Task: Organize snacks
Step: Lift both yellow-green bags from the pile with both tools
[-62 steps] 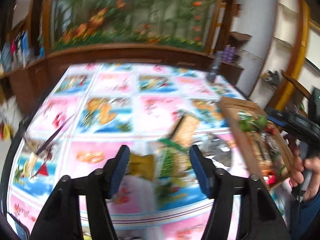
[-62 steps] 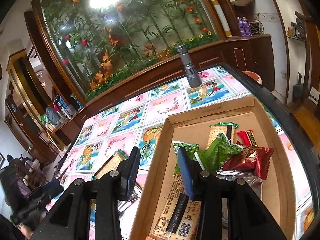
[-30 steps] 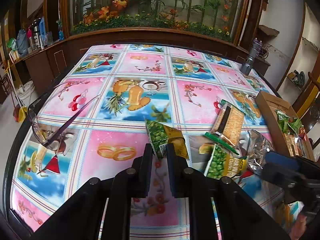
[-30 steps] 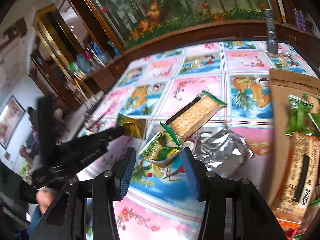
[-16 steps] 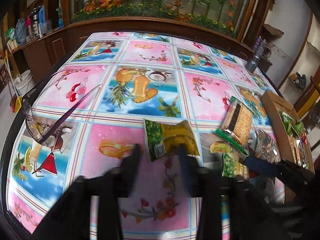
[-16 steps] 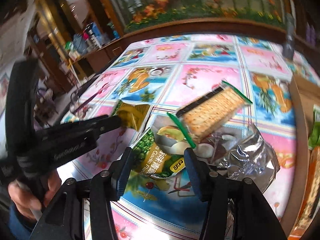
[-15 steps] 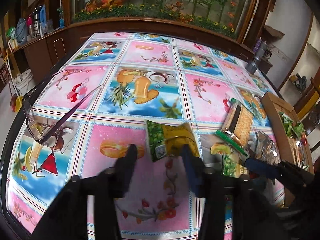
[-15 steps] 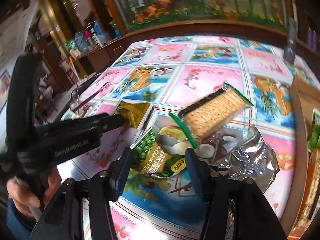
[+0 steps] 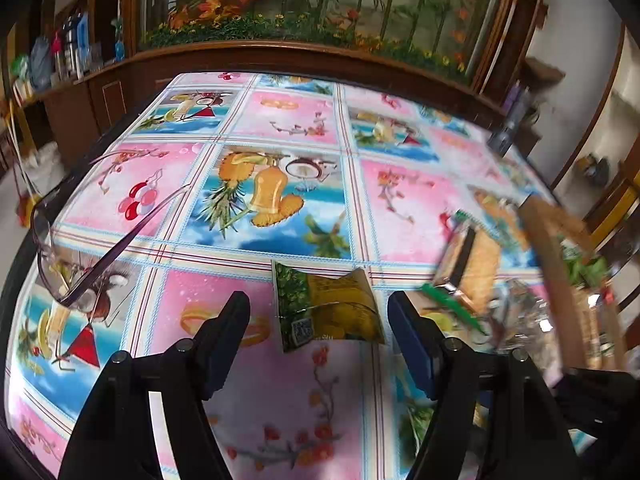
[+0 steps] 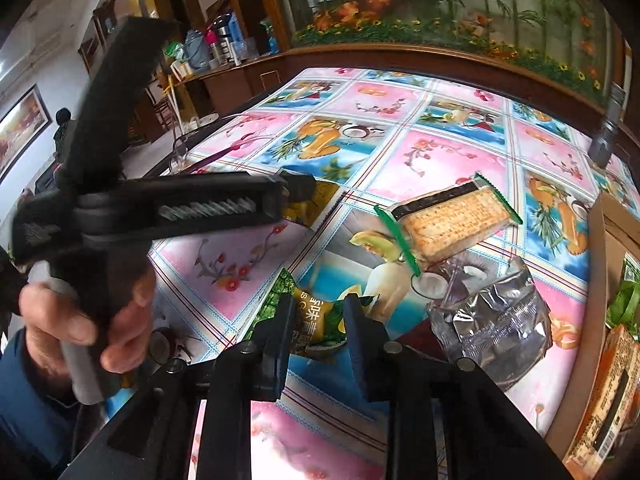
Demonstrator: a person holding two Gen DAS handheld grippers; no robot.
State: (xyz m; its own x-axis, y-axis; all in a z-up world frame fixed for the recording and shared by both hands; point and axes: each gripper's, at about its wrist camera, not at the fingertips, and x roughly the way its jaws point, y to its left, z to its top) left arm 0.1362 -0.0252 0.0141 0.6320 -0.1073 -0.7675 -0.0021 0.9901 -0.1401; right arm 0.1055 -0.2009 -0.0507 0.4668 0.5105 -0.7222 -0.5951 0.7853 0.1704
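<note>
The cardboard box (image 10: 596, 264) at the far right edge of the table (image 9: 280, 120) already holds several packets, while four snacks lie loose on the patterned cloth to its left. The likeliest slip is on the right: the right gripper (image 10: 316, 340) has its jaws closing on the green pea packet (image 10: 316, 320), and its pads seem to catch only the near crumpled end, so the slick bag could slide out or swing on the way to the box. A carry to the right also passes low over the silver foil bag (image 10: 496, 320) and the cracker pack (image 10: 452, 220), which could be knocked. The left gripper (image 9: 318, 336) has its jaws opening; the yellow-green packet (image 9: 324, 304) lies flat on the cloth between the wide fingers (image 9: 228, 320), apart from both pads, so a shallow close could merely push it further off
</note>
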